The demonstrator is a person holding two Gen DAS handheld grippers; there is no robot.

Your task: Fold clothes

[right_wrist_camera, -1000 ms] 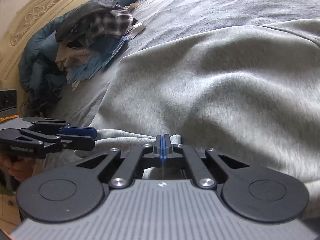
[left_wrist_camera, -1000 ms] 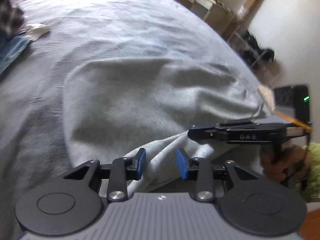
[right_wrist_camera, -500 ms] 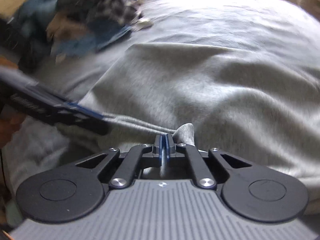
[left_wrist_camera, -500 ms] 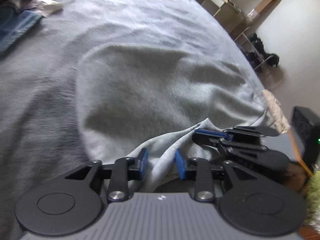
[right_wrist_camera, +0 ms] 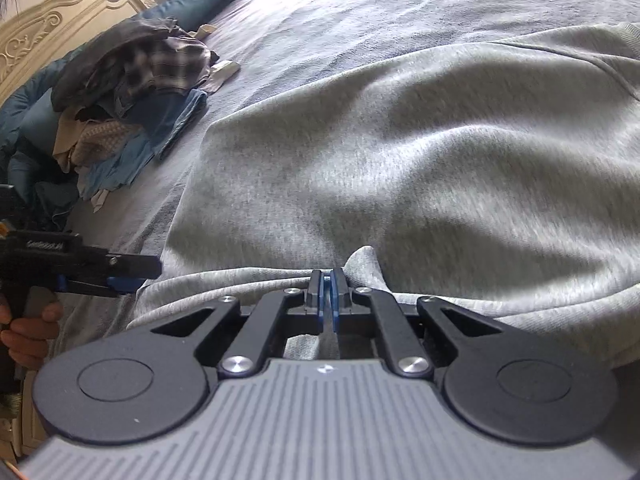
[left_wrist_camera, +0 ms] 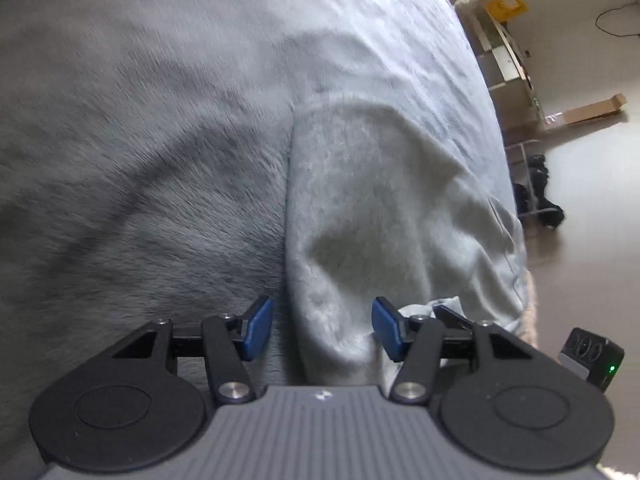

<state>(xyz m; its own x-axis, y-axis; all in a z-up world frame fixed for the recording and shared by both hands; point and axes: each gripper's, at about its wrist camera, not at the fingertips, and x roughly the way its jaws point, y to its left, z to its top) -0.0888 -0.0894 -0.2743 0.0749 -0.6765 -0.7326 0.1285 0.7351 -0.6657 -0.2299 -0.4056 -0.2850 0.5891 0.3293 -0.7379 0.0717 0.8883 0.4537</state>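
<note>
While the bed (right_wrist_camera: 400, 8) carries everything you are working with, its grey plush cover gives you a soft, yielding base that will drag a little under any fabric you slide across it. Ahead of both claws lies the light grey fleece garment (right_wrist_camera: 400, 160), spread wide in front of your right claw (right_wrist_camera: 328, 292) and reaching back to its tips; I judge it light, limp and thick, so it will sag and bunch rather than hold a crease. It looks non-slippery and in no way fragile.

Take it at an edge or hem, where the doubled cloth gives the pads something to bite. Your right claw is fully closed, and a pinched ridge of that fleece rises just beyond its tips, so it holds the near edge. Your left claw (left_wrist_camera: 320, 330) is opening, about half wide, with a rounded fold of the same garment lying between the blue pads (left_wrist_camera: 256, 334) but not pressed by them. To regrip there, I would close low on the fold's outer edge, left of centre between the jaws.

Far off to the left of your right claw sits a pile of other clothes (right_wrist_camera: 132, 80), well apart.
</note>
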